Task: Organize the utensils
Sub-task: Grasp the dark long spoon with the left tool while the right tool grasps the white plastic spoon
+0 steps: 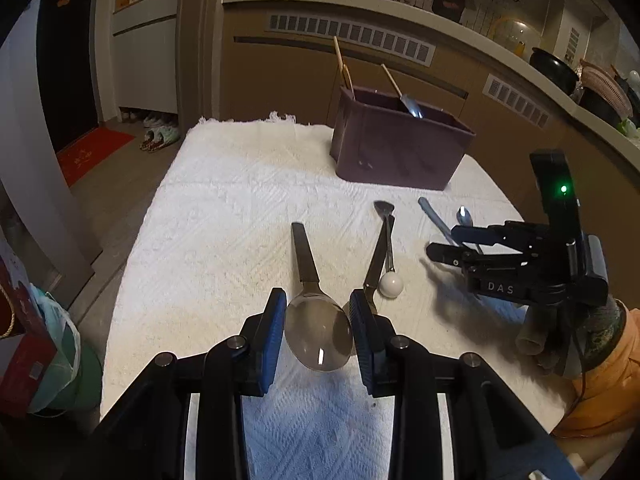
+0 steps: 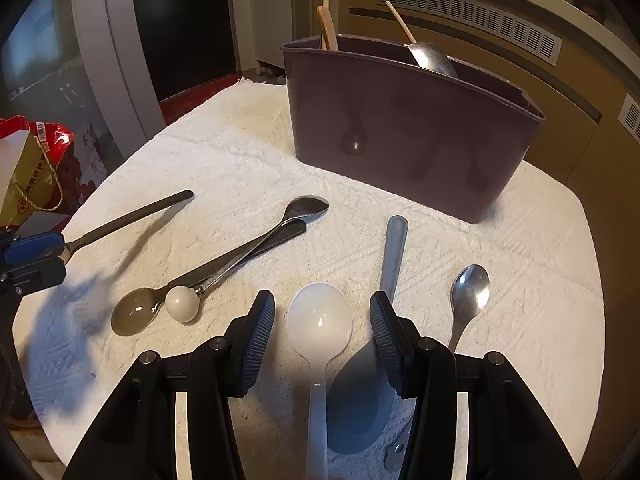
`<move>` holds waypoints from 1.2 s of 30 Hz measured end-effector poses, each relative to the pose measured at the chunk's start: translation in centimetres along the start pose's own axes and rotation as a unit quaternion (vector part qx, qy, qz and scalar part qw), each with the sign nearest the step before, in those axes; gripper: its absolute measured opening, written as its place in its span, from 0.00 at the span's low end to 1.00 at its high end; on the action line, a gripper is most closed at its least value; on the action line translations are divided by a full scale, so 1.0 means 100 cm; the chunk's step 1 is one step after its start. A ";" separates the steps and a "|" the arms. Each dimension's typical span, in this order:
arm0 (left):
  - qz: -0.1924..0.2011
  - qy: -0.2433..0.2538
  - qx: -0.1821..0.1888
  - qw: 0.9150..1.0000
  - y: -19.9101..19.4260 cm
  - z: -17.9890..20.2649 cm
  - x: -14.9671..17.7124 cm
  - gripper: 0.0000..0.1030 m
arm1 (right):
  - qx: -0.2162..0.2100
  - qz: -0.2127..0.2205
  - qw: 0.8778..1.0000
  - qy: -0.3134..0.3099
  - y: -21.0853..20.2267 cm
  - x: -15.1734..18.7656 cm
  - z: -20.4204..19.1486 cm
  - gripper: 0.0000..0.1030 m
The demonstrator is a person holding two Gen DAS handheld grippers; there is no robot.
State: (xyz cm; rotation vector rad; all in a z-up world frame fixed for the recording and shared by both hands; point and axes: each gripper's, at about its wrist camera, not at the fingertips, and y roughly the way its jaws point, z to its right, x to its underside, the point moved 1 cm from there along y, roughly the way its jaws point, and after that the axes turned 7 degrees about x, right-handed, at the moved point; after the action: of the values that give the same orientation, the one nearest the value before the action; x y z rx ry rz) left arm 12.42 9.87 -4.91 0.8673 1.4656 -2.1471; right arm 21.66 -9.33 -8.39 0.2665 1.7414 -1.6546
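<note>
My left gripper is shut on the bowl of a large smoky spoon, its dark handle pointing away; the right wrist view shows this gripper at the left edge. A white plastic spoon lies bowl-first between the pads of my right gripper, which is open, with gaps on both sides. A blue-grey spoon lies just right of it. The purple bin stands at the back with wooden handles and a metal scoop inside. From the left wrist, the right gripper hangs over the blue handle.
A second smoky spoon and a ball-ended metal spoon lie crossed on the white towel. A small steel spoon lies at the right. Bags sit past the left table edge. An orange sleeve is at the right.
</note>
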 end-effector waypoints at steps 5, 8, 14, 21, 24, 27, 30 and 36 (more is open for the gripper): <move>0.045 0.032 0.000 0.998 -0.023 0.014 -0.021 0.26 | 0.001 0.013 1.000 -0.001 -0.014 0.002 0.000 0.49; 0.063 0.049 -0.003 0.997 -0.029 0.020 -0.033 0.25 | 0.003 0.020 1.000 -0.001 -0.023 0.004 0.002 0.49; 0.060 0.048 -0.010 0.997 -0.005 0.018 -0.048 0.25 | -0.003 0.028 1.000 -0.003 -0.035 0.011 0.005 0.49; -0.057 0.048 0.001 0.997 0.010 0.007 -0.014 0.62 | 0.009 0.020 1.000 -0.002 -0.041 0.026 0.014 0.50; -0.089 0.050 0.003 0.995 0.011 0.011 0.007 0.62 | 0.012 0.018 1.000 -0.002 -0.040 0.029 0.014 0.50; -0.094 0.036 -0.003 0.995 0.018 0.010 0.011 0.60 | 0.005 0.015 1.000 0.003 -0.037 0.030 0.011 0.50; -0.100 0.011 -0.009 0.995 0.032 0.003 0.001 0.35 | 0.002 0.014 1.000 0.001 -0.035 0.032 0.005 0.50; -0.140 0.000 -0.023 0.990 0.067 -0.003 -0.007 0.25 | 0.009 0.019 1.000 0.006 -0.043 0.042 0.009 0.50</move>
State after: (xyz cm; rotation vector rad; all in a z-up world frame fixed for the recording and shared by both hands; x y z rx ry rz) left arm 17.22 7.64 -9.05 0.6781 1.7163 -2.2983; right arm 16.37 -12.21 -7.52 0.3172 1.7213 -1.6459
